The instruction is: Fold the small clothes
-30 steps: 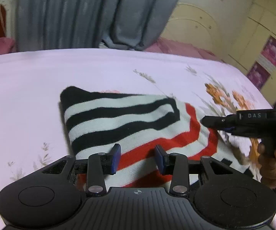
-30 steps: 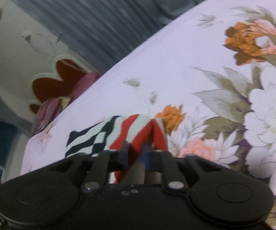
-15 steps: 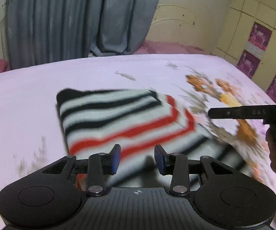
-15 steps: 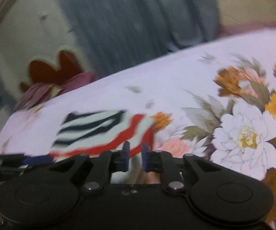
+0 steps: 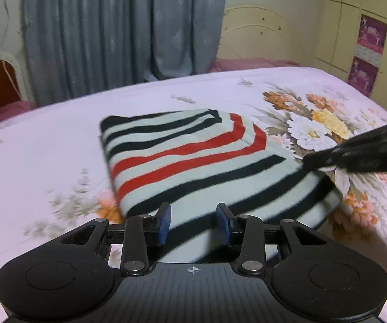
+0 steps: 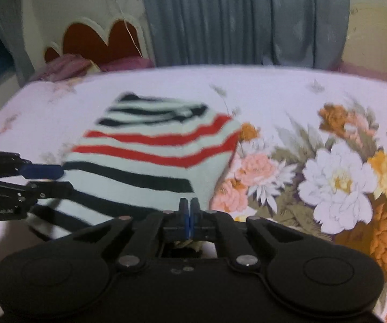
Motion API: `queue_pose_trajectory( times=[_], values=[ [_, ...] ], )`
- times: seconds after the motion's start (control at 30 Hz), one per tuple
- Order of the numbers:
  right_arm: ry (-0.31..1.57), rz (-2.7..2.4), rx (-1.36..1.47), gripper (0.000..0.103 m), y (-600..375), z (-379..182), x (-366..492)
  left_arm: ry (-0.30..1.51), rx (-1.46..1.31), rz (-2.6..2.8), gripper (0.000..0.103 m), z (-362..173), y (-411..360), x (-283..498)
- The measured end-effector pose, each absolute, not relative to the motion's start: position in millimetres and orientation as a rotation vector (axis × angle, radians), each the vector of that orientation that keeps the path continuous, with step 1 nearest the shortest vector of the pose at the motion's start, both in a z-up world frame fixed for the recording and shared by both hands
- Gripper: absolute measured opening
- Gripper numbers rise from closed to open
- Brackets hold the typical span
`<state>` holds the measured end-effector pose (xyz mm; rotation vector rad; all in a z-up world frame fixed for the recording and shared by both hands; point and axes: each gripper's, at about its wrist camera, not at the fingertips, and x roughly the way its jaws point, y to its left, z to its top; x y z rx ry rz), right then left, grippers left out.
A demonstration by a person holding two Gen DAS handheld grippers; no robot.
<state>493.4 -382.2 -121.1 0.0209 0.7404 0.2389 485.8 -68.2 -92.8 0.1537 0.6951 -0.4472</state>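
Note:
A folded garment (image 5: 193, 161) with white, black and red stripes lies flat on the floral bed sheet (image 5: 45, 148); it also shows in the right wrist view (image 6: 145, 158). My left gripper (image 5: 193, 222) is open and empty, just above the garment's near edge. My right gripper (image 6: 190, 215) is shut with nothing between its pads, beside the garment's near right corner. The right gripper's tip shows in the left wrist view (image 5: 354, 156) at the garment's right edge. The left gripper shows in the right wrist view (image 6: 40, 180) at the garment's left side.
The bed sheet has a large flower print (image 6: 336, 183) to the right of the garment. Grey curtains (image 5: 112, 35) and a headboard (image 6: 96, 37) stand behind the bed. Cupboards (image 5: 360, 27) line the right wall.
Both grippers have pulled back from the garment, which now lies flat. The right gripper, earlier holding the red-striped fold, has let go and closed fully.

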Motion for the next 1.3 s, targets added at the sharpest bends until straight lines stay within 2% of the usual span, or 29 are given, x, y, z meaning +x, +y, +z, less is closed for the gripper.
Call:
queue_pose_trajectory(
  times=[0.1,0.27,0.5,1.07,1.13,1.17,1.2,1.3],
  values=[
    [0.721,0.282,0.024,0.004,-380,-116,475,0.729,0.155,-0.422,0.038,-99,-63,468],
    [0.811,0.262,-0.024,0.002,-375,-143,472,0.769,0.124,-0.36,0.038,-117,-60,458],
    [0.829,0.258,-0.02,0.0,-378,-156,473,0.779,0.113,-0.333,0.038,-131,-61,456],
    [0.831,0.274,-0.034,0.0,-378,-157,476,0.786,0.131,-0.279,0.038,-132,-69,455],
    [0.827,0.27,-0.024,0.005,-379,-150,474,0.767,0.123,-0.261,0.039,-121,-69,453],
    [0.792,0.267,-0.017,0.018,-380,-141,471,0.73,0.113,-0.246,0.041,-113,-67,450],
    [0.732,0.272,-0.012,0.02,-382,-129,466,0.703,0.101,-0.249,0.052,-106,-66,450],
    [0.676,0.266,-0.021,0.016,-386,-112,480,0.663,0.07,-0.268,0.054,-93,-71,469]
  ],
)
